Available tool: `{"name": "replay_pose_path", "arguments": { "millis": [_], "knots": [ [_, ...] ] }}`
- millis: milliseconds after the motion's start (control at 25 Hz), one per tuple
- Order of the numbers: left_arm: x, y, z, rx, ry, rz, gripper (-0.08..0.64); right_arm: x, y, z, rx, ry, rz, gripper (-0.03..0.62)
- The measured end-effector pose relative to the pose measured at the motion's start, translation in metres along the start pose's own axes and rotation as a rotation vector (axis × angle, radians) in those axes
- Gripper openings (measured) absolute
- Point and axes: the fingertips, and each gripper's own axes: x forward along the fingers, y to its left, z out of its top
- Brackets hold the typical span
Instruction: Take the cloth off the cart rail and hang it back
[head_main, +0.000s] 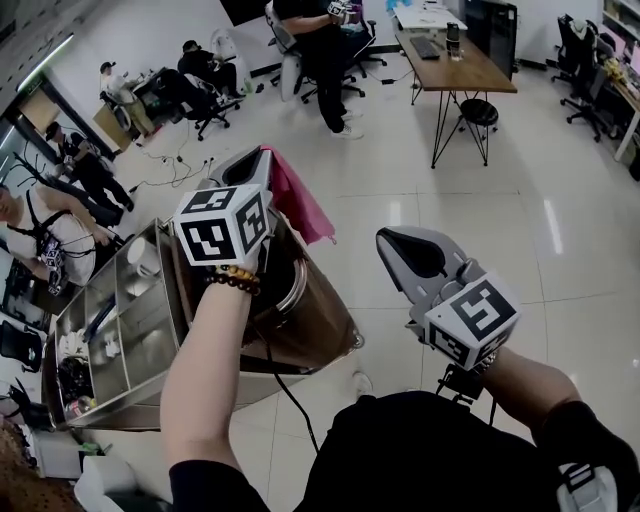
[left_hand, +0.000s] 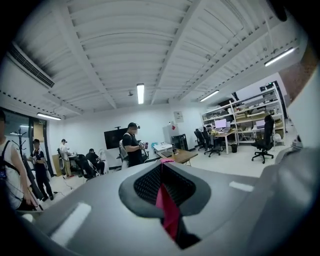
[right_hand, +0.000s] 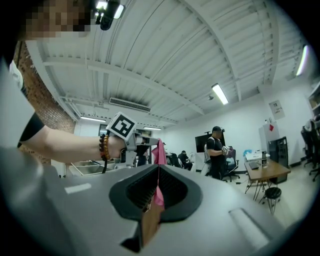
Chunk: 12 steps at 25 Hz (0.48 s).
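I am pinching the pink cloth (head_main: 300, 205) in my left gripper (head_main: 263, 153), with the jaws pressed together on a thin fold of it. In the left gripper view the pink strip (left_hand: 167, 212) is running up the slit between my two dark fingers (left_hand: 142, 185), right to where their tips are meeting. From that pinch the cloth is hanging down and out to the right of my left fingers, over the near end of the steel cart (head_main: 330, 335). I cannot tell whether its lower edge is touching the cart or hanging free of it.

My right gripper (head_main: 384, 238) is pointing out over the open floor, well apart from the cloth and to the right of it. Its jaws are closed on each other and gripping nothing. In the right gripper view the pink and brown showing through the slit between those fingers (right_hand: 177, 192) are lying far beyond them. The same view is showing the cloth (right_hand: 160, 150) dangling from my left fingers, ahead of my right ones and a little to their left.

A beaded bracelet (head_main: 235, 281) is sitting on my left wrist, just behind the marker cube.
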Motion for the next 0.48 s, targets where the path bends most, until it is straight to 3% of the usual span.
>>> {"name": "replay_pose_path", "arguments": {
  "millis": [280,480],
  "knots": [
    [0.028,0.064,0.013,-0.041,0.058,0.038,0.006,0.025,-0.011,-0.004,-0.002,0.001,-0.01,-0.008],
    [0.042,0.107,0.009,-0.08,0.059,0.009,0.006,0.048,-0.007,-0.012,0.006,0.001,-0.015,-0.008]
  ]
}}
